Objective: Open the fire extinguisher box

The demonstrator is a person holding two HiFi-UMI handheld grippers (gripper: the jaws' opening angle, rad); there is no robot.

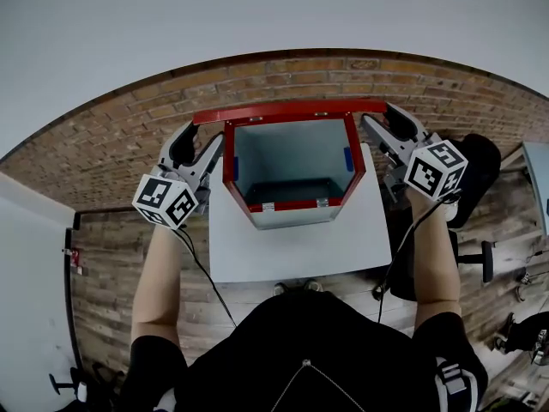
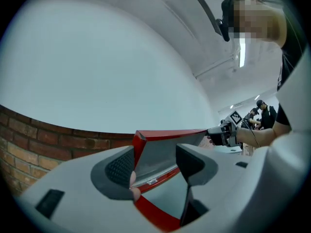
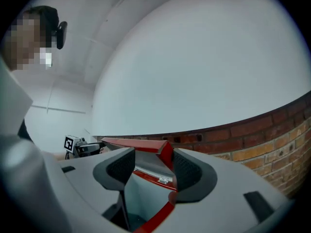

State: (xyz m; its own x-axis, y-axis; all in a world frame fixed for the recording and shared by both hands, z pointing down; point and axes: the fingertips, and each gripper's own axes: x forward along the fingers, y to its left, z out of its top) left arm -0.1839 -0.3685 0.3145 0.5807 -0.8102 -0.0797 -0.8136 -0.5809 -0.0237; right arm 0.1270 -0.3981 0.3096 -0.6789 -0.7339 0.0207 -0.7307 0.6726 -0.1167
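The red fire extinguisher box point(image 1: 294, 204) stands on a white table point(image 1: 292, 251), its grey inside bare as far as I can see. Its lid point(image 1: 287, 110) is swung up and back. My left gripper point(image 1: 210, 142) is at the lid's left corner and my right gripper point(image 1: 380, 120) at its right corner. In the left gripper view the lid point(image 2: 160, 152) passes between the open jaws of the left gripper point(image 2: 154, 166), its red corner against the left pad. In the right gripper view the lid point(image 3: 136, 144) lies likewise in the open right gripper point(image 3: 151, 171), against the right pad.
A brick-patterned floor point(image 1: 111, 144) surrounds the table, and a white wall point(image 1: 257, 15) rises behind the box. A black chair point(image 1: 480, 170) stands to the right. Several people point(image 2: 265, 113) stand in the far background of the left gripper view.
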